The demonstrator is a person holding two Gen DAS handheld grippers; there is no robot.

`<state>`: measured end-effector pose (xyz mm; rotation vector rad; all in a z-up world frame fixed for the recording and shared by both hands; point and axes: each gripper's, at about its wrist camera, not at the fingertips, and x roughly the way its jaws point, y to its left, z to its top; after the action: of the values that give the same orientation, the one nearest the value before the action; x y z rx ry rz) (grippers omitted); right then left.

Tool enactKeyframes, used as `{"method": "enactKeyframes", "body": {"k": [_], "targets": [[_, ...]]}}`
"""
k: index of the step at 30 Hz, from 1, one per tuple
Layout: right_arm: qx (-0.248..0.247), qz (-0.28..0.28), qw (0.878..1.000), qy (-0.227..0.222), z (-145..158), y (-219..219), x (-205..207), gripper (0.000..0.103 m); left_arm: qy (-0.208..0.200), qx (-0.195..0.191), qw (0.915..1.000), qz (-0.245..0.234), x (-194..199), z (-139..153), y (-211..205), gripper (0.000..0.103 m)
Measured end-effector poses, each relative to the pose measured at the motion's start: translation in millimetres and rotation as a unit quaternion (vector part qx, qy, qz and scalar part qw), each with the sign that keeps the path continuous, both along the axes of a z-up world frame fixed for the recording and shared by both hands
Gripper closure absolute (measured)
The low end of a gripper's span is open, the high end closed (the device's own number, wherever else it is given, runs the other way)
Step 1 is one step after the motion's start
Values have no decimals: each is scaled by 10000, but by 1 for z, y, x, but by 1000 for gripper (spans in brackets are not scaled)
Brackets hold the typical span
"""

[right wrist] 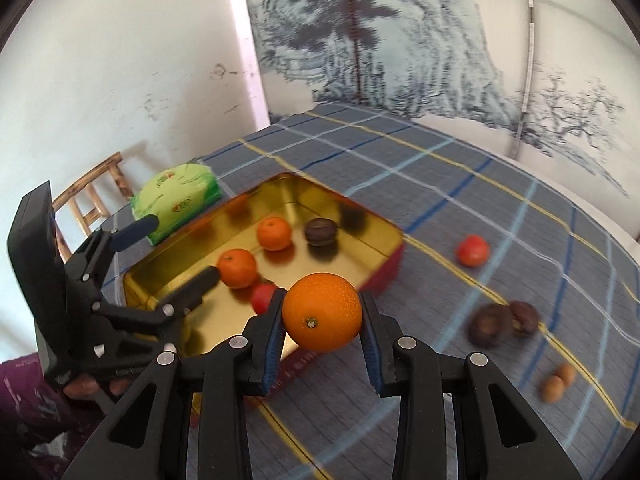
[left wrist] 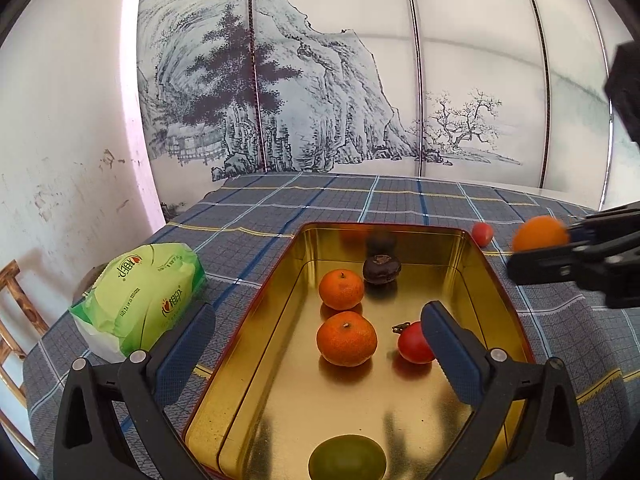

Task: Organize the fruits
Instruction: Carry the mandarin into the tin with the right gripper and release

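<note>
Right wrist: orange [right wrist: 322,311] beside tin rim [right wrist: 384,268]

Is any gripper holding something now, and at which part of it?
The right gripper holds an orange, one finger on each side at its widest part. The left gripper is open above the gold tin, holding nothing.

The green tissue pack [left wrist: 138,300], left of the left jaws, carries an orange logo with white Chinese characters, printed twice; the smaller print is illegible. At the wall painting's [left wrist: 320,80] top edge sit small calligraphy characters, too cropped to read.
</note>
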<state>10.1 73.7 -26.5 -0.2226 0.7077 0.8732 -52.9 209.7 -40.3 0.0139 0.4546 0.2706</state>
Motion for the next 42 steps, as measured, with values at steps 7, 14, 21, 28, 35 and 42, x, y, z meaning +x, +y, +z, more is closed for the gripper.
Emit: {"method": "enactKeyframes", "body": {"k": [7,14,21,28,35,42], "targets": [[-140,163,9997,140,-10,35,10,67,21,-43,10000,33,1,-2,1,1],[-300,240,9988,294,-19,62,23,67,41,-111,9999,66,1,-3,2,1],[-425,222,9982,351,-23,76,32,67,48,-144,9998,99,1,-4,3,1],[-440,176,9980,426,-23,82,40,67,74,-223,9996,143,0,-5,6,1],[-358,11,9983,461,-23,80,47,67,22,-326,9991,271,-1,-5,9,1],[-436,-31,9981,426,-25,86,51,67,54,-455,9985,305,0,-5,14,1]]}}
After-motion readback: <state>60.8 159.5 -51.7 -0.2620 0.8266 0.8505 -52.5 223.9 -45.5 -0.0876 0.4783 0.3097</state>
